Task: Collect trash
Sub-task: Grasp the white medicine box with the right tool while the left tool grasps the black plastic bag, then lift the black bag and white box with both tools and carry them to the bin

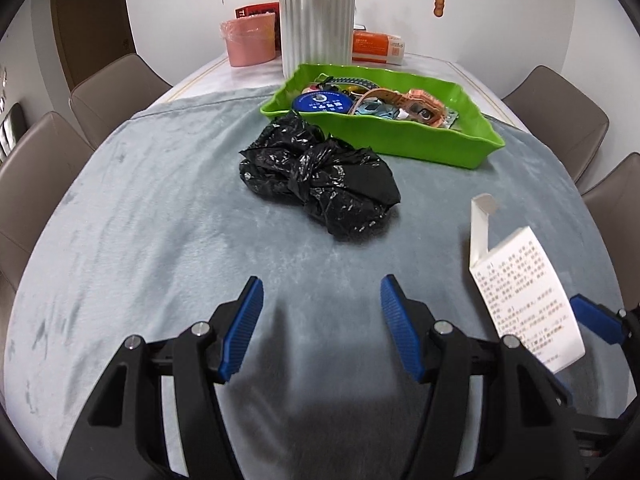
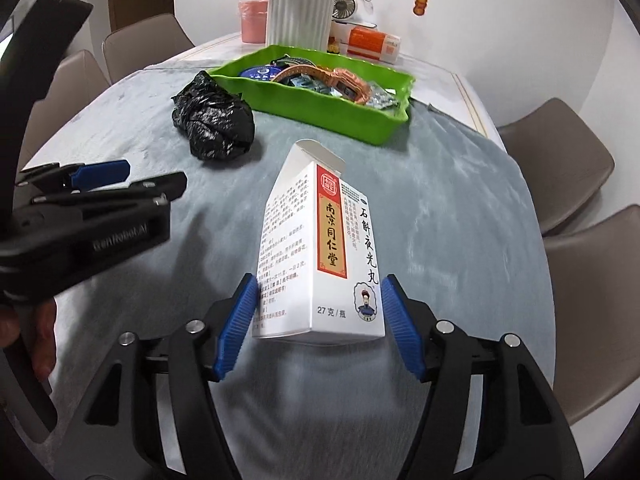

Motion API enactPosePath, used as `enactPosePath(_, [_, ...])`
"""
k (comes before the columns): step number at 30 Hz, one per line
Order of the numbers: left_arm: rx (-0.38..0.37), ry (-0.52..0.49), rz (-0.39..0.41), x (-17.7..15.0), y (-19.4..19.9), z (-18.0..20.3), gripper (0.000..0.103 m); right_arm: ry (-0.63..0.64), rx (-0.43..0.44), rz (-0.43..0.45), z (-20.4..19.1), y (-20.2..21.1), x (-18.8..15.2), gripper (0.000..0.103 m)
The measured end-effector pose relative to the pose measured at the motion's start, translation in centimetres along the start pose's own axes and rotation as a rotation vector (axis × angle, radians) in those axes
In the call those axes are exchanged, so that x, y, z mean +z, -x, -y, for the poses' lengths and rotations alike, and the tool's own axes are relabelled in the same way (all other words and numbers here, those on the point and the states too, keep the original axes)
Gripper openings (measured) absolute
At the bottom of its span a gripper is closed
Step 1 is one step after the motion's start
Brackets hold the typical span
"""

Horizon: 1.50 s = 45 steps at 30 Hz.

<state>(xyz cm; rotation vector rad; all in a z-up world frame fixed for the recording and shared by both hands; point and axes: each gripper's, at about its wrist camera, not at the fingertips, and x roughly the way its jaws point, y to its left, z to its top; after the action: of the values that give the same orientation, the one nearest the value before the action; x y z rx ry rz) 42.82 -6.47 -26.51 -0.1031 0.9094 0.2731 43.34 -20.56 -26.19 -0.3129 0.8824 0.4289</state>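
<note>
Right gripper (image 2: 318, 320) is straddling the white medicine box (image 2: 320, 256) w/ its blue pads just beside the box's sides, not clearly pinching yet; the box is lying on the grey cloth (image 2: 440, 208) near the table's front, open flap pointing away, prob. so it can be taken by its narrow width. Left gripper (image 1: 322, 328) is hanging spread & empty over bare cloth, aimed toward the knotted black bag (image 1: 320, 184), which is sitting just beside the green tray (image 1: 400, 140) of clutter.
</note>
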Motion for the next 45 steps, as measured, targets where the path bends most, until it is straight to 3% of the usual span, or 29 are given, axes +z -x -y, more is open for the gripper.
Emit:
enactPosePath(5, [-0.002,-0.01,0.021,0.6,-0.3,0.2,0.062,-0.008,0.027,-0.02,0.0,-1.7,0.5,0.064])
enactPosePath(6, [-0.003,-0.013,0.024,0.7,-0.3,0.2,0.062,-0.008,0.032,-0.023,-0.1,-2.0,0.4,0.057])
enactPosePath(12, [-0.004,-0.011,0.041,2.0,-1.1,0.2,0.062,-0.035,0.067,0.019,-0.1,-1.7,0.7,0.052])
enactPosePath(24, [0.027,-0.009,0.081,5.7,-5.1,0.8,0.062,-0.052,0.058,0.047,1.2,-2.8,2.7,0.051])
enactPosePath(26, [0.029,-0.004,0.087,5.7,-5.6,0.6,0.055,-0.05,0.062,0.051,1.1,-3.0,3.0,0.051])
enactPosePath(28, [0.024,-0.004,0.084,5.7,-5.9,0.4,0.036,-0.045,0.068,0.055,0.9,-3.1,3.2,0.051])
enactPosePath(31, [0.005,-0.009,0.091,5.6,-5.8,0.1,0.023,-0.041,0.077,0.056,0.5,-3.4,3.4,0.051])
enactPosePath(36, [-0.025,-0.006,0.102,5.4,-4.8,-0.6,0.018,-0.032,0.09,0.057,-0.2,-3.4,3.6,0.051])
enactPosePath(45, [-0.043,-0.014,0.104,3.2,-0.4,-1.4,0.018,-0.018,0.093,0.069,-1.3,-0.7,3.7,0.051])
